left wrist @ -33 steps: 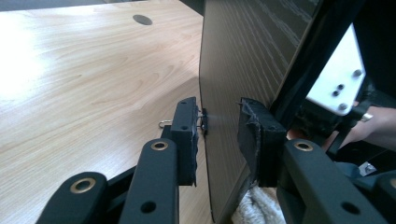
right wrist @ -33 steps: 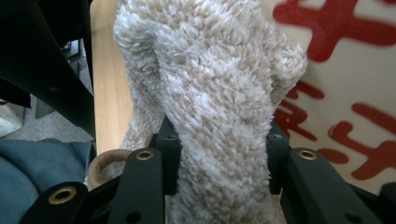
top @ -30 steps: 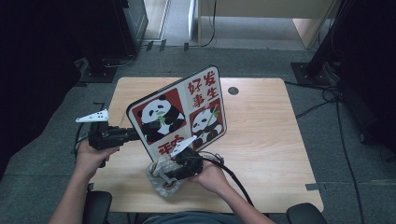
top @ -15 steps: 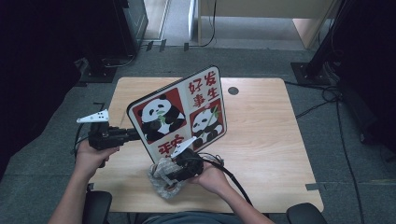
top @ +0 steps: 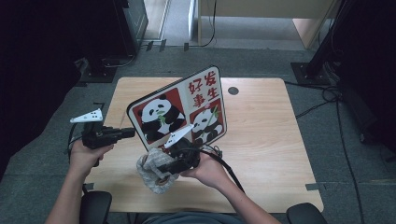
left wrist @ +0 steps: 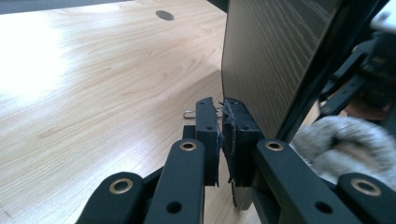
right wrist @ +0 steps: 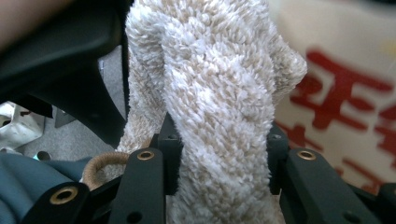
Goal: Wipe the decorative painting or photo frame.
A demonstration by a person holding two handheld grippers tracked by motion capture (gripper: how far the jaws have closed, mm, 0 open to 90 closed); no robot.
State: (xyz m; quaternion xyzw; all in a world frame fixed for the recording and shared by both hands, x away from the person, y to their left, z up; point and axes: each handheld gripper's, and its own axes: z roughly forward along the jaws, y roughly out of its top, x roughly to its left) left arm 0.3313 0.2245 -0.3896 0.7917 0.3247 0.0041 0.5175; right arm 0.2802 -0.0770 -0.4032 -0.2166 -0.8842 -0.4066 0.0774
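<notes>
A board (top: 177, 109) printed with pandas and red characters stands tilted over the wooden table (top: 271, 140). My left gripper (top: 131, 133) is at its left edge. In the left gripper view the jaws (left wrist: 220, 126) have just been closing and pinch the thin edge of the board's dark wood-grain back (left wrist: 275, 56). My right gripper (top: 164, 169) is just below the board's front face, shut on a fluffy beige cloth (top: 152, 177). The bunched cloth (right wrist: 219, 93) fills the gap between the right gripper's (right wrist: 219, 154) pads, with the red print behind it.
A round cable hole (top: 233, 90) is in the table's far side. A small wire clip (left wrist: 189, 113) lies on the wood by the left jaws. Dark carpet, cables and furniture legs surround the table. The cloth (left wrist: 345, 144) shows beyond the board in the left gripper view.
My right gripper has lifted the cloth a little, up toward the board's lower edge. The left hand and the board have stayed almost still.
</notes>
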